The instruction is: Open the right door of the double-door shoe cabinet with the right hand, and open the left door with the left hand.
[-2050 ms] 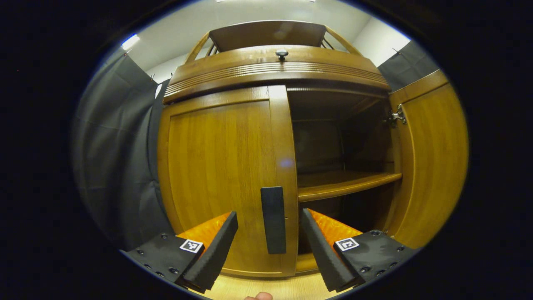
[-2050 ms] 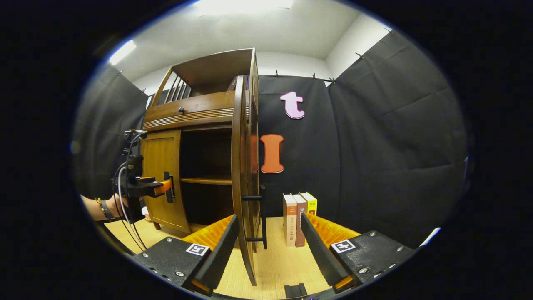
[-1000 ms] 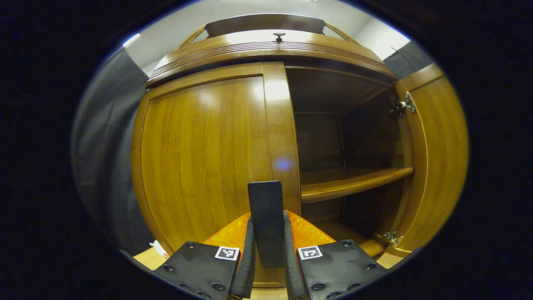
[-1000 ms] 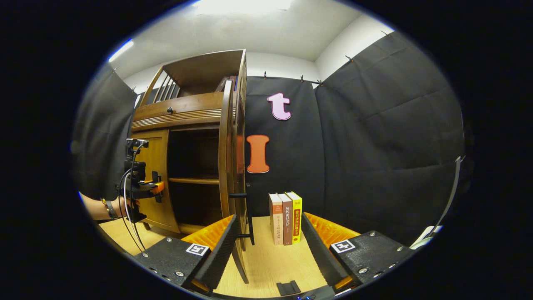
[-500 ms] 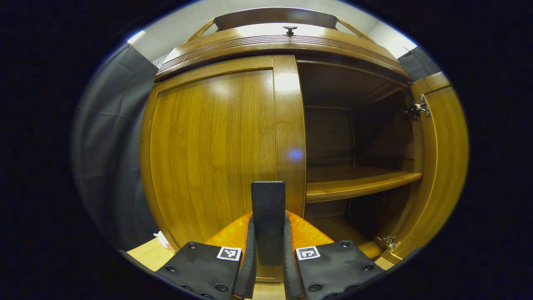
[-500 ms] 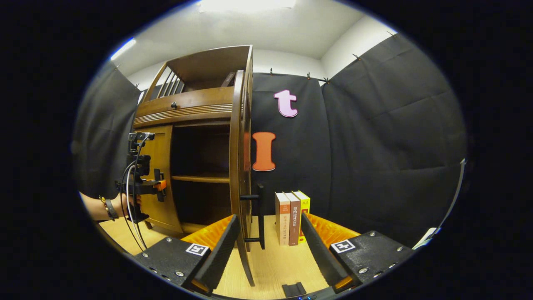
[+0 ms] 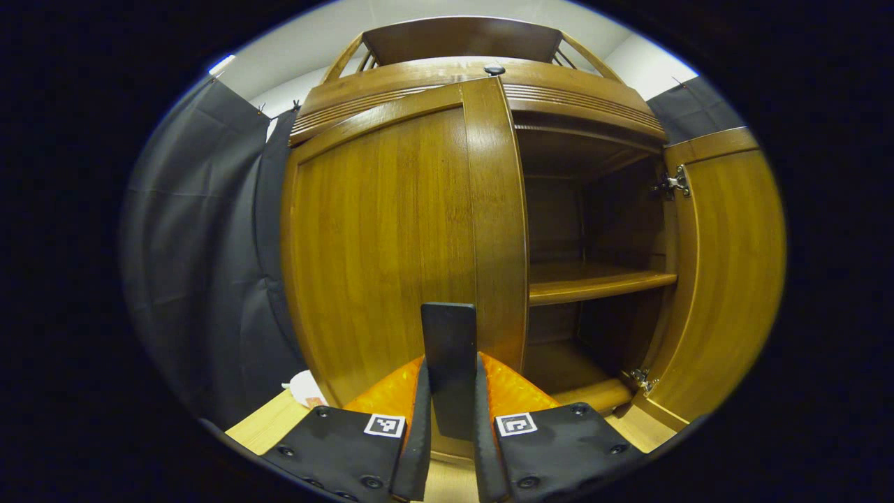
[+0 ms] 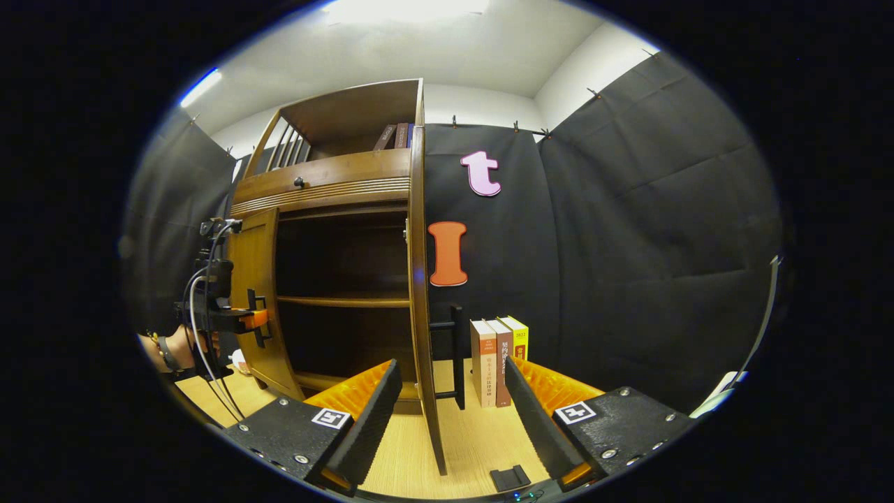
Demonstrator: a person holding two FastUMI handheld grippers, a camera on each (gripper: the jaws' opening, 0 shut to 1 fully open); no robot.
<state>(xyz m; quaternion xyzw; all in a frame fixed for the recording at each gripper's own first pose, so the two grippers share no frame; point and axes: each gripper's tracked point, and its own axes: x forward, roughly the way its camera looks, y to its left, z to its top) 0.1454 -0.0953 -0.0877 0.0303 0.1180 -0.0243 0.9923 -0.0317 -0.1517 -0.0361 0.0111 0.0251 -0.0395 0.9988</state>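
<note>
- The left tongs (image 7: 450,426) are clamped on the left handle (image 7: 449,363), one finger pressed to each side of the bar; the right tongs (image 8: 450,412) stand apart with their fingers spread and nothing between them.
- The cabinet (image 8: 328,188) stands on the desk (image 8: 475,447). Its right door (image 8: 419,293) is swung fully out, seen edge-on, its right handle (image 8: 455,356) pointing away from the cabinet.
- The left door (image 7: 391,230) is ajar: its free edge sits forward of the cabinet front, a gap showing beside it.
- Judged from this, the right-hand step is done and the left-hand step is under way.
- Next move, as I read it: draw the left handle outward along the hinge arc, keeping the grip square so the bar does not slip.
- Room: left of the cabinet hangs the booth cloth, near the door's swing path; a small white thing (image 7: 305,388) lies on the desk by the cabinet's left foot.
- Books (image 8: 497,360) stand just beyond the right door, past its handle.
- The shelf (image 7: 594,279) inside is bare.
</note>
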